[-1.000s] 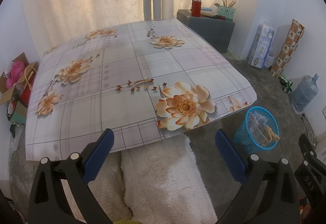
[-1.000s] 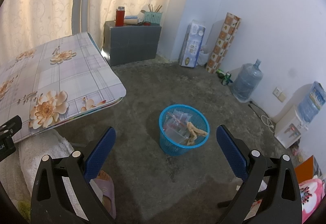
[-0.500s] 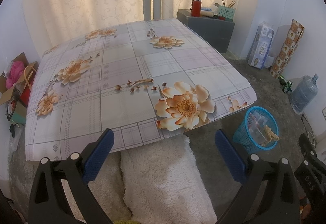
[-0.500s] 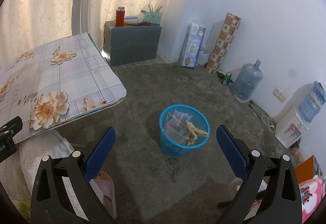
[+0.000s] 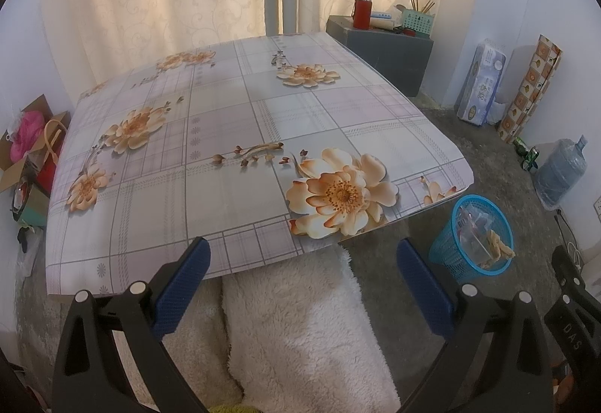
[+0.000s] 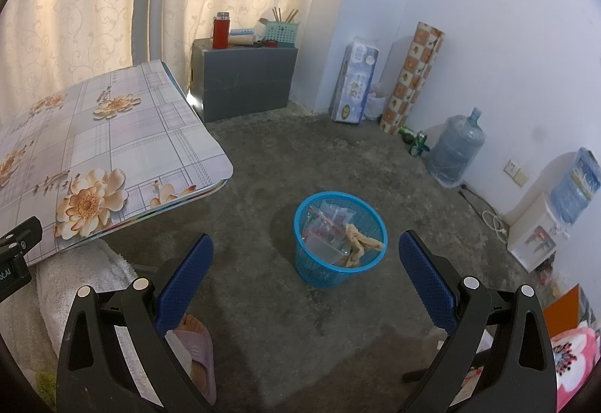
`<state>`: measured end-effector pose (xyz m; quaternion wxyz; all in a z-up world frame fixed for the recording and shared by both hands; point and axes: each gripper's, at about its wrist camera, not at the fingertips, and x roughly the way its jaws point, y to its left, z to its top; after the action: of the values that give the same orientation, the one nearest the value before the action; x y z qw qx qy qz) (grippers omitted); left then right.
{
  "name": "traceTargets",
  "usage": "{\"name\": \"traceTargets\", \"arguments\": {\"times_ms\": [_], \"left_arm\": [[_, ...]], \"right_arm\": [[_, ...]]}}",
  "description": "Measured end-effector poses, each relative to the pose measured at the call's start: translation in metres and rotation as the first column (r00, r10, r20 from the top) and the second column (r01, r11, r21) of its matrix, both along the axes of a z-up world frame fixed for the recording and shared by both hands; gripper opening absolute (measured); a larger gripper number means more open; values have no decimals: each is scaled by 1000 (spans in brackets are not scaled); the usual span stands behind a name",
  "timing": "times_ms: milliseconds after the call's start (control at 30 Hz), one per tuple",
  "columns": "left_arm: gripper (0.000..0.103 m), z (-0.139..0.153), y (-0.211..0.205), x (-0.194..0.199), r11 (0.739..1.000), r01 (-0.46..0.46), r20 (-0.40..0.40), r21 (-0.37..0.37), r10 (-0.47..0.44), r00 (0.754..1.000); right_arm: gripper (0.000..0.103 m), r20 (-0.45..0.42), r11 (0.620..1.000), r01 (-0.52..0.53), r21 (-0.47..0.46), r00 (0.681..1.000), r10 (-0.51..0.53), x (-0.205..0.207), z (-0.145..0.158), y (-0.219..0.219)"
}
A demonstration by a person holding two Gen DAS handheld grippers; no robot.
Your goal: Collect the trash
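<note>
A blue mesh waste basket stands on the concrete floor, holding clear plastic bags and a tan crumpled piece. The same basket shows at the table's right corner in the left wrist view. My right gripper hovers open above and just short of the basket, nothing between its blue pads. My left gripper is open over the near edge of the flowered table, empty. No loose trash shows on the tabletop.
A white fluffy blanket lies under the table's near edge. A foot in a purple slipper is by the right gripper. A grey box, tissue pack, patterned roll, water jug and dispenser line the walls.
</note>
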<state>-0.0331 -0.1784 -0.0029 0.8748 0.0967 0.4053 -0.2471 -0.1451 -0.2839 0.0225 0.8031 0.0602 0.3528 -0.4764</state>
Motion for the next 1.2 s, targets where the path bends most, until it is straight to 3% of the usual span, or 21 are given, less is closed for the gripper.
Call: {"name": "traceTargets", "arguments": {"times_ms": [1200], "left_arm": [[97,-1,0,-2,1000,0,-4,0,0,1000]], "right_arm": [[95,1,1000,5,5,1000,-5,1,1,2]]}}
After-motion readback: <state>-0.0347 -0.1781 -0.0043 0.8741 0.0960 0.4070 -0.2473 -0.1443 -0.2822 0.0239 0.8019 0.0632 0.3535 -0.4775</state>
